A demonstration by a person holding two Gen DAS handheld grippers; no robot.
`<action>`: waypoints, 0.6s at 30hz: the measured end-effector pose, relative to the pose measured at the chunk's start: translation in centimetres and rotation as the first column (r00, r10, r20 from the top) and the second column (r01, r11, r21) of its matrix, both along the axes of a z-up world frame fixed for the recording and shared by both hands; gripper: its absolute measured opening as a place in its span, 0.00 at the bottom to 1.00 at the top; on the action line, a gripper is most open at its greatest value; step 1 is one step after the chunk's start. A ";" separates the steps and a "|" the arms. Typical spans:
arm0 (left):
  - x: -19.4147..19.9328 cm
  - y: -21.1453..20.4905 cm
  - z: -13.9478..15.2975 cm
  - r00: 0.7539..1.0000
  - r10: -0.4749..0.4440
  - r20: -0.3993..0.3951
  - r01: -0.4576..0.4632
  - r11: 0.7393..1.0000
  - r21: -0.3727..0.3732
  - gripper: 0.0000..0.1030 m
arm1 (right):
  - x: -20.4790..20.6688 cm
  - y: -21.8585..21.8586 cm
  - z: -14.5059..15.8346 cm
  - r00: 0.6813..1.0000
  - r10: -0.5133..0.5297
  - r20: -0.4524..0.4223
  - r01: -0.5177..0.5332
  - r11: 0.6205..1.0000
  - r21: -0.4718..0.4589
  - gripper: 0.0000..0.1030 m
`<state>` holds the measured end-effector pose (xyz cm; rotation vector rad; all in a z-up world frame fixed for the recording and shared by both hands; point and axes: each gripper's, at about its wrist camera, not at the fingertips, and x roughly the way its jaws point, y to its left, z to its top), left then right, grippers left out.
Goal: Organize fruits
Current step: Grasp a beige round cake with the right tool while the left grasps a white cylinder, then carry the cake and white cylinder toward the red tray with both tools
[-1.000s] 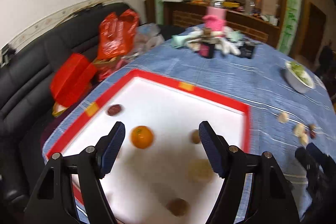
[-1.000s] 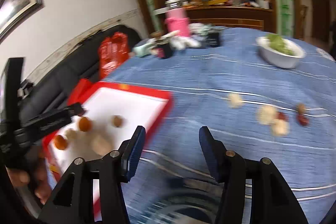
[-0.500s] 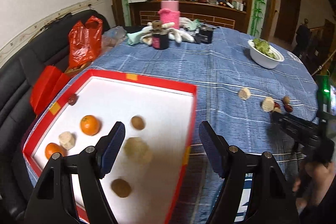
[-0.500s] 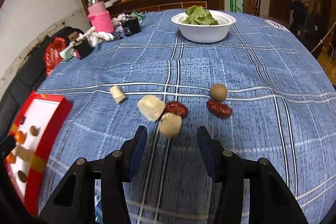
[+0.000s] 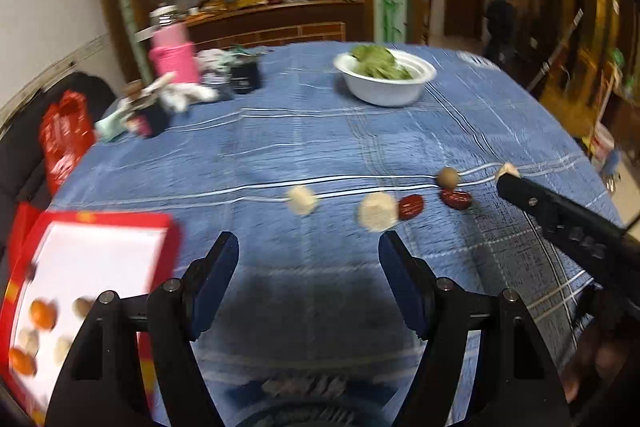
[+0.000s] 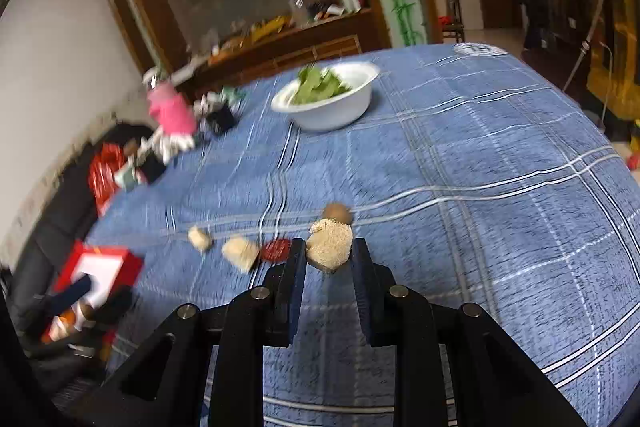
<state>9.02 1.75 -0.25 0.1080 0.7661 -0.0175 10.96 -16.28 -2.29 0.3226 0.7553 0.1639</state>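
- the right hand-held gripper (image 6: pixel 329 254) is clenched on a pale crumbly piece (image 6: pixel 330 245), held between its pads just above the worktop (image 6: pixel 480 167).
- lift it straight before swinging toward the red tray (image 6: pixel 100 263) far to its left.
- the left hand-held gripper (image 5: pixel 308 273) is released and empty; keep it clear.

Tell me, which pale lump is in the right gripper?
The grainy beige lump pinched in the right gripper. The other two pale lumps lie loose on the cloth.
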 end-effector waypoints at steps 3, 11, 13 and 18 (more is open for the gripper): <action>2.0 -1.6 -1.4 0.997 -0.050 -0.058 0.049 0.999 -0.011 0.70 | 0.2 -0.9 -0.1 1.000 -0.005 -0.007 0.006 0.999 0.054 0.23; 5.4 -2.8 -3.6 0.990 -0.037 -0.135 0.037 0.999 -0.001 0.65 | -0.1 -1.4 0.7 1.000 0.019 0.008 -0.020 0.992 0.123 0.23; 6.0 -2.9 -3.9 0.990 -0.033 -0.137 0.032 0.999 -0.010 0.62 | -0.1 -1.4 0.6 1.000 0.021 0.006 -0.021 0.991 0.129 0.23; 5.6 -3.4 -3.8 0.988 -0.069 -0.140 0.070 0.998 0.002 0.26 | -0.2 -1.3 0.5 1.000 0.021 0.005 -0.022 0.992 0.124 0.23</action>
